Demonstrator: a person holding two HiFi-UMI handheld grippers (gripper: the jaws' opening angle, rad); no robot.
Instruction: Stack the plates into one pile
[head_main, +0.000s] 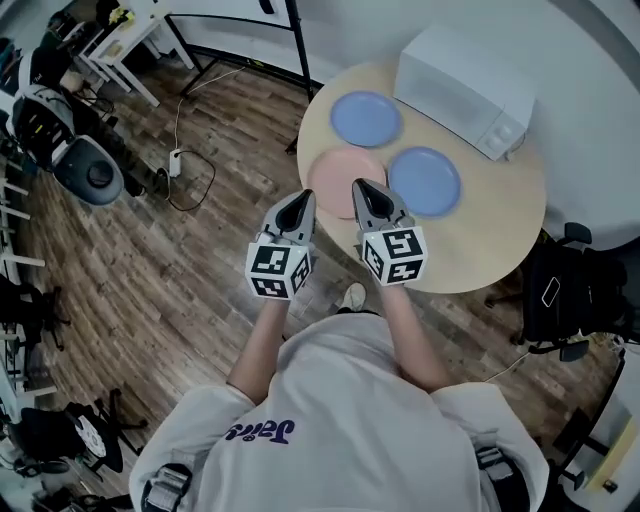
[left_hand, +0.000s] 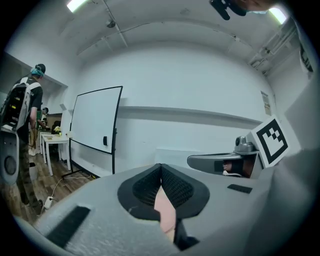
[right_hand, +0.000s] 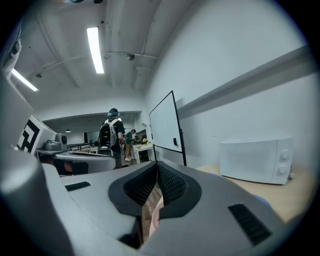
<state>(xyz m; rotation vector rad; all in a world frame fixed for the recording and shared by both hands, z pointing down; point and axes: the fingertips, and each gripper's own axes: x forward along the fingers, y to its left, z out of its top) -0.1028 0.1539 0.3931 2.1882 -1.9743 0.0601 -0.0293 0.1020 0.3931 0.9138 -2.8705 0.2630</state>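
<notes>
Only the head view is showing all three plates lying apart on the round surface. The far blue plate is at the back, and the right blue plate is beside the pink plate, which is nearest the person. A white microwave is sitting behind them.

The left gripper view is showing a whiteboard and a person with a backpack instead. The right gripper view is catching the microwave and a bit of the tan surface.

Both arms are reaching forward side by side, almost level. The left gripper is hanging at the surface's near edge. The right gripper is hanging over the pink plate's near rim. Each gripper's fingers are pressing together and gripping nothing.
</notes>
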